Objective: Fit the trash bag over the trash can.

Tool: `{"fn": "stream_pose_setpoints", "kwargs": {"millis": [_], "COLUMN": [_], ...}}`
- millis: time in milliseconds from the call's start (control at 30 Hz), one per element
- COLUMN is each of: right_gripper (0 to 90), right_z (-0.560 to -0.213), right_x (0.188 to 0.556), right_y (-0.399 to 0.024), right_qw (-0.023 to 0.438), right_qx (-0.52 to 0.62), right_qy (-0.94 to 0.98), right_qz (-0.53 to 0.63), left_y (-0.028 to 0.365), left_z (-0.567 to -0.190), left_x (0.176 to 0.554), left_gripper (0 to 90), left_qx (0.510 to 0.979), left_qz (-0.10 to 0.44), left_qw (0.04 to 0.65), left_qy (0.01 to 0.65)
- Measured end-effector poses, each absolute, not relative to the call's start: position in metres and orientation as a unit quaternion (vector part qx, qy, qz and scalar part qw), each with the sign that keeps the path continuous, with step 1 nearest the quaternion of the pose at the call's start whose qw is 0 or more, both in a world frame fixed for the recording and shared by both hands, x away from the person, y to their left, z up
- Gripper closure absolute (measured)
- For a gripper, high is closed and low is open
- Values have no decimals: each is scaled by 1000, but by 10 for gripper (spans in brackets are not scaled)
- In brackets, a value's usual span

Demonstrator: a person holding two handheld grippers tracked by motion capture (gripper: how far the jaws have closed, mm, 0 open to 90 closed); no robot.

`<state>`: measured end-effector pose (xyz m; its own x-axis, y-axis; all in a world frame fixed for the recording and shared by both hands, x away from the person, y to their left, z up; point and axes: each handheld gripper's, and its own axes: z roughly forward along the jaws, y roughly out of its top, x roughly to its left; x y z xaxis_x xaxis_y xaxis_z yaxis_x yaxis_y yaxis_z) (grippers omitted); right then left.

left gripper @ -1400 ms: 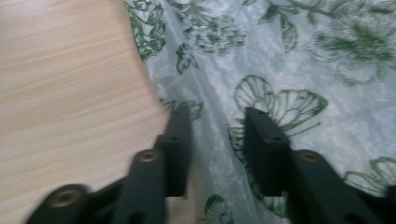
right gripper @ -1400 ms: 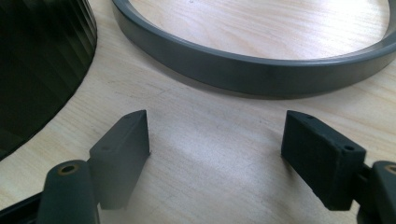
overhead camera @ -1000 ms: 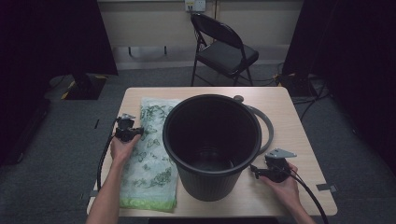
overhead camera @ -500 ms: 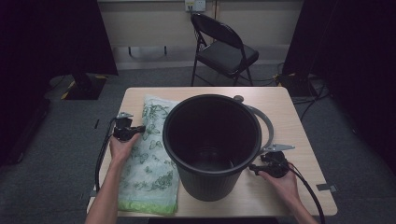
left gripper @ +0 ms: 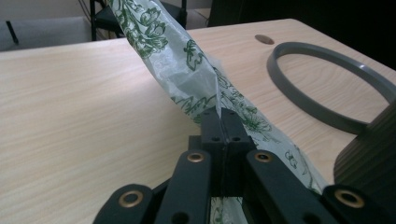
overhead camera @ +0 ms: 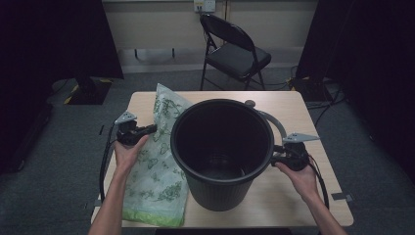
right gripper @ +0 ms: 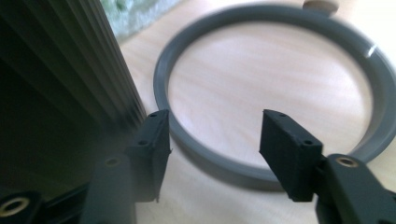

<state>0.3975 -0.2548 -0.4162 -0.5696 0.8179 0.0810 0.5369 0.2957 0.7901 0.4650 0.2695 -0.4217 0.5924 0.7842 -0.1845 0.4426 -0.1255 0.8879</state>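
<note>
We see two forearms come in from the near edge of the worktop (overhead camera: 323,132). Our left gripper (overhead camera: 151,129) has its fingers (left gripper: 211,125) clenched on a fold of the bag (overhead camera: 159,181), a clear bag printed with green leaves. The bag lies flat to the left of the bin (overhead camera: 222,147), and its held edge rises off the wood in a taut sheet.

Our right gripper (overhead camera: 274,152) sits at the bin's right wall. Its fingers (right gripper: 152,140) have just been closing, yet they stand apart with nothing between them; the bin wall lies just outside the left one.

Behind the bin lies a grey ring (right gripper: 275,100), flat on the wood.

To do this step well, we judge we should keep the pinch firm, lift the bag clear, and bring the right fingers to its mouth to spread it before lowering it into the bin. Beyond the worktop stands a folding chair (overhead camera: 235,54).
</note>
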Motion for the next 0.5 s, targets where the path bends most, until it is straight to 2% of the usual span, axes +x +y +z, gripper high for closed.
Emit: {"fn": "stream_pose_setpoints", "kwargs": {"millis": [267,500], "right_gripper": [542,572], "right_z": [-391,-368], "right_x": [403,410], "right_y": [-253,-255], "right_qw": [181,198], "right_qx": [416,408], "right_qy": [774,765], "right_qz": [441,458], "left_y": [253,241], "left_z": [-394,-365], "left_x": [456,443], "left_gripper": [900,900], "left_qx": [727,719], "left_qz": [160,166], "left_qw": [553,587], "left_qy": [374,334]}}
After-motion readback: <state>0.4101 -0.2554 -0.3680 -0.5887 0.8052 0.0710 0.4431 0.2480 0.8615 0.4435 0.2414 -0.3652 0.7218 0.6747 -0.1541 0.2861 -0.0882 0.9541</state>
